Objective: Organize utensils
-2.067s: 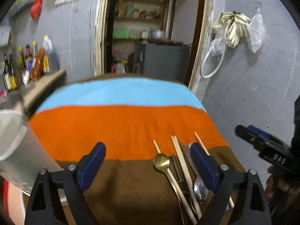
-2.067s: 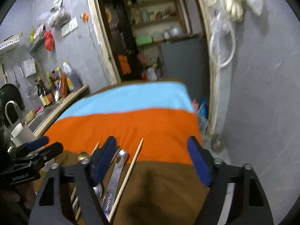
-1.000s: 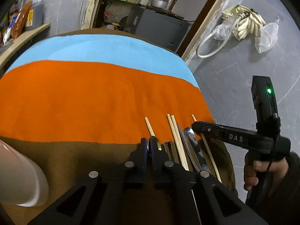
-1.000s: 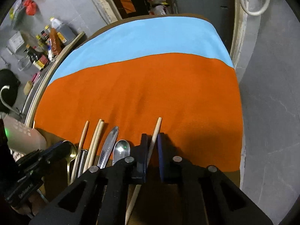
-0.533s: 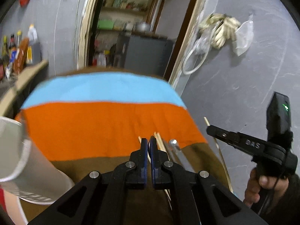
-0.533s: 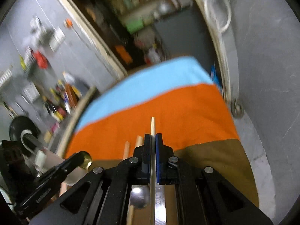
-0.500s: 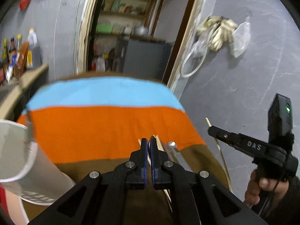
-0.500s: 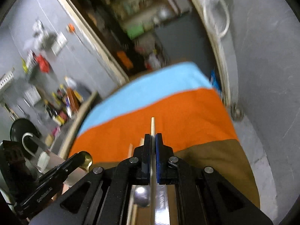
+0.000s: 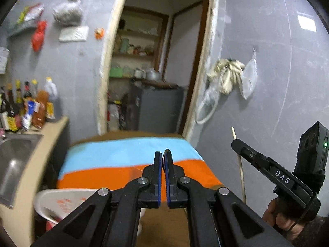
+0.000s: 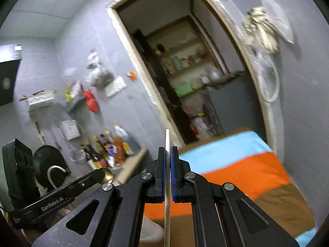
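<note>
My left gripper (image 9: 163, 156) is shut on a gold spoon; its bowl edge shows between the pads in the left wrist view, and the bowl (image 10: 106, 176) shows at that gripper's tip in the right wrist view. My right gripper (image 10: 168, 154) is shut on a wooden chopstick (image 10: 167, 185) that points up. The chopstick (image 9: 239, 164) also shows in the left wrist view, held by the right gripper (image 9: 236, 144). Both grippers are raised above the striped cloth (image 9: 115, 158). A white holder cup (image 9: 61, 201) stands below my left gripper at the lower left.
The table carries a blue, orange and brown striped cloth (image 10: 246, 160). A counter with a sink (image 9: 14, 160) and several bottles (image 9: 30, 107) is at the left. A doorway (image 9: 152, 72) with shelves is behind. Grey walls close in on the right.
Both grippers closed on utensils lying on the cloth, the left on the gold spoon and the right on a chopstick, then lifted them well above the table. The cameras now tilt upward.
</note>
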A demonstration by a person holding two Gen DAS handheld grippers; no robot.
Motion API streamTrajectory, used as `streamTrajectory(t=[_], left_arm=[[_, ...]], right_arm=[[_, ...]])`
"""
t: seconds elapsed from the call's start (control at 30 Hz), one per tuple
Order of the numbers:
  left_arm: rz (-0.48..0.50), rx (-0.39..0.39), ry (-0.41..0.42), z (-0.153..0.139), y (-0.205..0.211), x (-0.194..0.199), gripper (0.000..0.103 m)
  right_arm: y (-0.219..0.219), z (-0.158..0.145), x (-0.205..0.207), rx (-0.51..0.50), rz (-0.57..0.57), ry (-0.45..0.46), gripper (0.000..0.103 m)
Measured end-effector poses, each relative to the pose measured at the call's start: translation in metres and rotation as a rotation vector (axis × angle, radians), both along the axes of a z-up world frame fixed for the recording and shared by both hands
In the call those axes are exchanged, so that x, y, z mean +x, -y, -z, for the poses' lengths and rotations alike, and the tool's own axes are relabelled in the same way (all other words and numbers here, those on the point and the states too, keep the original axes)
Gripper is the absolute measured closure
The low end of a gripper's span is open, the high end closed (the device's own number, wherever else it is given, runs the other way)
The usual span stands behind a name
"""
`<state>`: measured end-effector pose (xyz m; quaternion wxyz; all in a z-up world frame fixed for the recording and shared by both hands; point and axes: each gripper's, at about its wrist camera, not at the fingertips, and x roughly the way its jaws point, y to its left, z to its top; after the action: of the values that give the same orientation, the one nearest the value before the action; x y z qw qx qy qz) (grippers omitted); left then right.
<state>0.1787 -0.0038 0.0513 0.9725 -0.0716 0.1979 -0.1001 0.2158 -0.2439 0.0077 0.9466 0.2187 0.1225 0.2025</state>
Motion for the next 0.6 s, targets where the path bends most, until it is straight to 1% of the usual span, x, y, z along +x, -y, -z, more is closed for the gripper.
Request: streamTrajectory(t=[0.13, 0.27, 0.4, 0.5, 0.6], left_arm=[[-0.092, -0.011, 0.04, -0.018, -0.043, -0.012, 0.1], [-0.21, 0.008, 0.076, -0.029, -0.084, -0.023, 0.1], [-0.344, 0.048, 0.101, -0.032, -0.119, -0.027, 0.1], [-0.425, 0.087, 0.133, -0.026, -0.135, -0.025, 0.1], [-0.473, 0.114, 0.143, -0.015, -0.144, -0.018, 0.1]], right_arm=[[-0.039, -0.021, 0.008, 0.02, -0.049, 0.082, 0.099], [-0.069, -0.028, 0.023, 0.051, -0.088, 0.139, 0.099], [-0.095, -0.023, 0.034, 0.075, -0.101, 0.142, 0.099], [-0.113, -0.012, 0.041, 0.093, -0.097, 0.155, 0.099], [-0.128, -0.002, 0.046, 0.079, -0.086, 0.178, 0.099]])
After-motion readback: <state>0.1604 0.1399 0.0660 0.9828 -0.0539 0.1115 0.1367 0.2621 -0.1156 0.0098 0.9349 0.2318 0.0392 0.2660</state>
